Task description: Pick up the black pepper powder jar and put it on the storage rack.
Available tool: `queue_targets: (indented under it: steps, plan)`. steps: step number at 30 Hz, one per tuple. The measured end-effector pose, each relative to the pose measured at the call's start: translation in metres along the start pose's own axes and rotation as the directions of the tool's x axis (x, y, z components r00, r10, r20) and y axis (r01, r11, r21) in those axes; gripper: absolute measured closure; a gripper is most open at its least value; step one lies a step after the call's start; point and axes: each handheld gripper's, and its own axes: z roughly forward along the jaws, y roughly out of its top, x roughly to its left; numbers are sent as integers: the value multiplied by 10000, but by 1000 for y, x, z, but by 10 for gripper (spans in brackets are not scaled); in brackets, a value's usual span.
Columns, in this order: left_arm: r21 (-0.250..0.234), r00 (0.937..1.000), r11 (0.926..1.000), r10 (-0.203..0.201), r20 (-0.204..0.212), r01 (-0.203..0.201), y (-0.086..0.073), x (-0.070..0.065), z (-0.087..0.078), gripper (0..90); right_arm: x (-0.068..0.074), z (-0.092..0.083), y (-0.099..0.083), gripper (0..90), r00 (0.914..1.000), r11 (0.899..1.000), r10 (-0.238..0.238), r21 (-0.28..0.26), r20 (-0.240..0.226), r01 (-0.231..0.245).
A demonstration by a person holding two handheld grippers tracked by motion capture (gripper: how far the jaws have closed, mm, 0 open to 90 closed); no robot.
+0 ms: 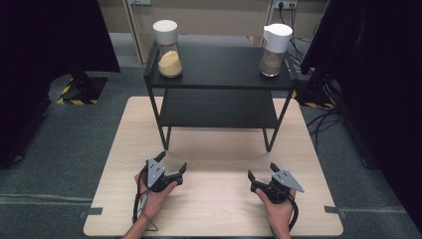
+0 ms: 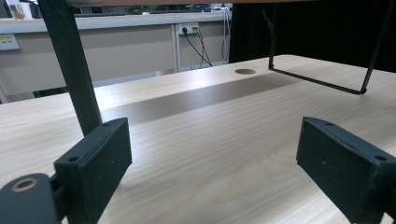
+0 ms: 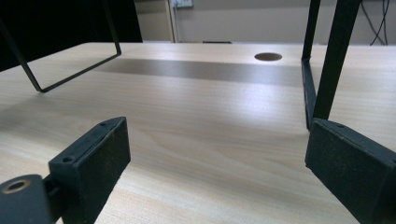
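Note:
A black two-tier shelf [image 1: 219,69] stands at the far half of the wooden table [image 1: 214,209]. On its top tier a glass jar of yellow powder [image 1: 169,50] with a white lid stands at the left, and a jar of brownish powder [image 1: 273,52] with a white spout lid at the right. My left gripper [image 1: 171,163] rests near the table's front left, open and empty, jaws wide apart [image 2: 210,158]. My right gripper [image 1: 262,170] rests at the front right, also open with nothing between its jaws [image 3: 217,163].
The shelf's thin black legs [image 2: 70,70] [image 3: 334,60] stand just ahead of both grippers. A round cable hole [image 2: 245,71] [image 3: 268,56] lies in the tabletop under the shelf. Dark curtains [image 1: 378,74] flank the table, and cables [image 1: 323,114] lie on the floor at right.

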Motion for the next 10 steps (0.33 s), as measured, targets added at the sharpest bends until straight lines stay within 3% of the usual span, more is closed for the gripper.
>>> queue_targets:
  steps: [10]
  plan:
    - [7, 10000, 10000, -5, -4, 5, 0, 0, 0, 100, -1, -1, -1, 67, 10000, 10000, 61, -73, -27, -61]
